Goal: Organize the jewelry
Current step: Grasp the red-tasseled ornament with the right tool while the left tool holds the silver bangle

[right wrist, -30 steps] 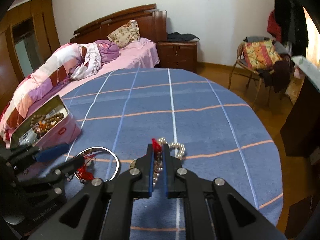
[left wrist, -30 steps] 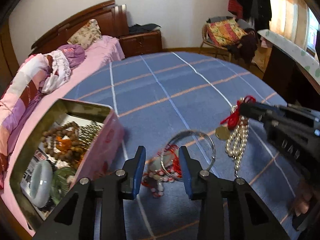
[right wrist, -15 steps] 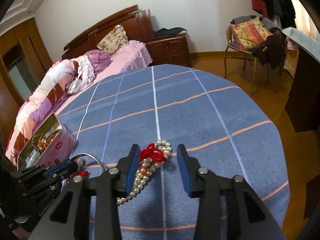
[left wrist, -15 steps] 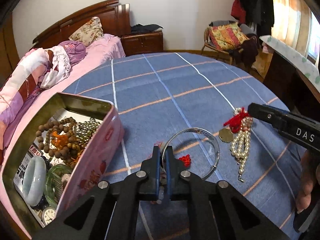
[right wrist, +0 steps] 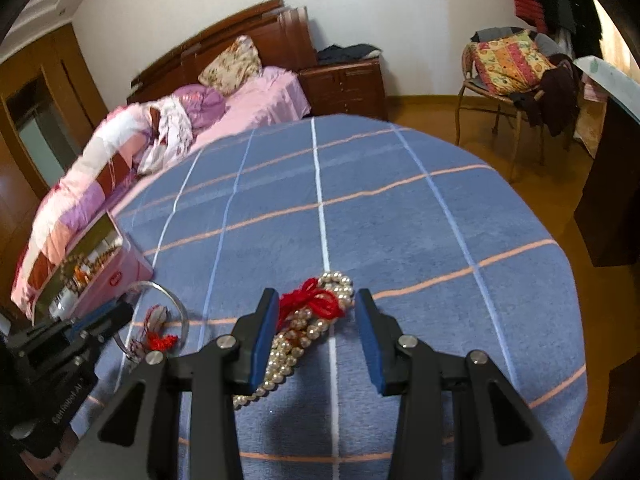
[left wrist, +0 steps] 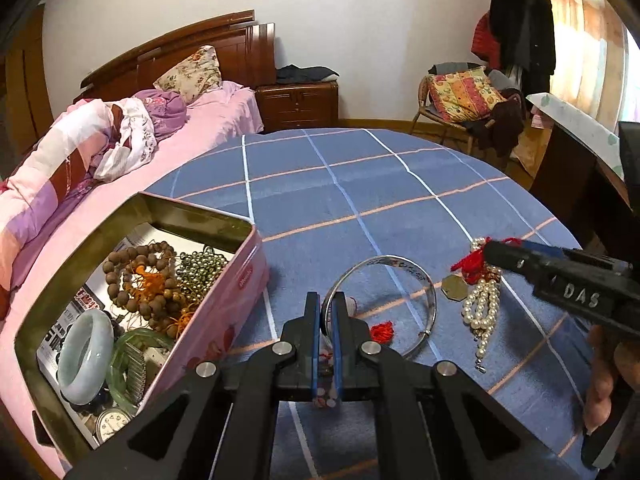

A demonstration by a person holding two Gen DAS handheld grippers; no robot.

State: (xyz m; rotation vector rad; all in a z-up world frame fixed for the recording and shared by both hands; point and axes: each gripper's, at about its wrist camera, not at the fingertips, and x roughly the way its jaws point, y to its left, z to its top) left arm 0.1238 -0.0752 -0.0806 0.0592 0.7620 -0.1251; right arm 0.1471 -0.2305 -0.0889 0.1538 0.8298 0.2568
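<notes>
My left gripper (left wrist: 326,312) is shut on the near rim of a silver bangle (left wrist: 416,280) and on a red-and-white bead string (left wrist: 382,331) lying inside it, on the blue plaid cloth. My right gripper (right wrist: 316,320) is open, its jaws on either side of a pearl necklace with a red tassel (right wrist: 316,306) that lies on the cloth; the necklace also shows in the left wrist view (left wrist: 480,304), with a gold pendant (left wrist: 454,287) beside it. An open pink tin (left wrist: 224,312) at the left holds wooden beads, green beads, jade bangles and a watch.
The round table's far edge (right wrist: 440,136) drops to a wooden floor. A bed (left wrist: 120,148) lies behind the tin, a nightstand (left wrist: 298,106) at the back, a chair with clothes (left wrist: 464,100) to the right, and a dark desk (right wrist: 612,200) at far right.
My left gripper moved forward and closed on the bangle and bead string. My right gripper let go of the pearl necklace, opened and now stands around it on the cloth.
</notes>
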